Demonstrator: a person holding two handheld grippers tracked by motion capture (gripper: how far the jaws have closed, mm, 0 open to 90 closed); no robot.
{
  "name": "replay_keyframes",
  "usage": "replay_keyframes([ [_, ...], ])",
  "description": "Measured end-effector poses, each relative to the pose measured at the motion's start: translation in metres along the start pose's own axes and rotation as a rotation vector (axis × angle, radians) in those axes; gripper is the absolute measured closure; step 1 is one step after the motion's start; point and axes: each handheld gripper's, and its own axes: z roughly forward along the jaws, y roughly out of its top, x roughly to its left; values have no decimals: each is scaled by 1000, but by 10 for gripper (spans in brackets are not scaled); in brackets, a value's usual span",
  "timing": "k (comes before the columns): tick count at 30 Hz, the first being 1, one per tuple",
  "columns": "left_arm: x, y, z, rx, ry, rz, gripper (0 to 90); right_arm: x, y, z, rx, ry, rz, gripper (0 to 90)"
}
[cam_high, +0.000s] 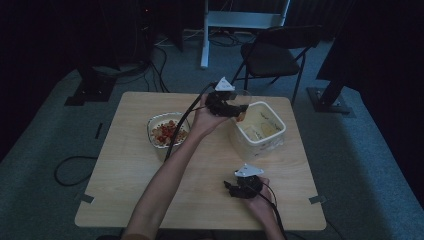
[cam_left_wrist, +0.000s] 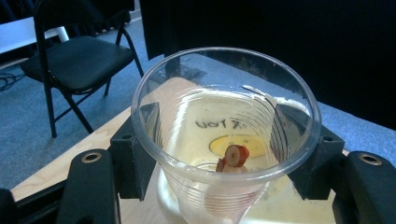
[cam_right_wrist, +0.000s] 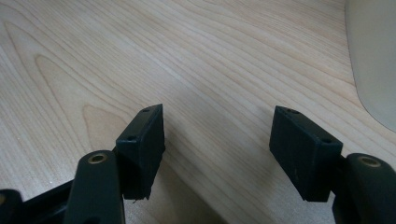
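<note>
— Clear plastic, that cup (cam_left_wrist: 224, 140): the left gripper (cam_high: 235, 107) has its two black jaws clamped on its sides, up over the near-left rim of the white tub (cam_high: 274, 142).

— Anything in it?

— A red slice (cam_left_wrist: 236, 155) or two at the bottom. The cup is tilted toward the tub. Left of it on the wooden table (cam_high: 125, 175) stands a bowl (cam_high: 154, 125) of red and pale pieces.

— And the other hand?

— The right gripper (cam_high: 231, 188) rests low at the near side of the table, jaws wide apart, bare wood between them, the tub's wall off to one side.
</note>
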Motion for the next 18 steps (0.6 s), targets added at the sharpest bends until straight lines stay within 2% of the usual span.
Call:
replay_keyframes([
  [3,-1,6,4,-29,-6,-15,351,0,0,0,1,2,-1,353],
  [5,-1,9,8,-47,-26,-36,334,0,0,0,3,3,2,353],
  [7,-1,10,9,-54,-31,-52,238,0,0,0,2,3,1,353],
  [8,0,13,14,-48,-53,-79,238,0,0,-1,3,4,3,353],
  [9,0,13,15,-47,-70,-82,175,0,-1,-1,4,8,4,353],
  [11,-2,12,15,-47,-39,-65,172,0,-1,-1,5,9,5,353],
  [12,-2,12,14,-51,-57,-66,171,0,-1,-1,4,9,5,353],
  [14,-2,12,11,-51,-32,-55,172,0,-1,-1,4,9,5,353],
  [18,4,10,1,-66,-26,-56,172,0,-1,-1,4,9,6,353],
])
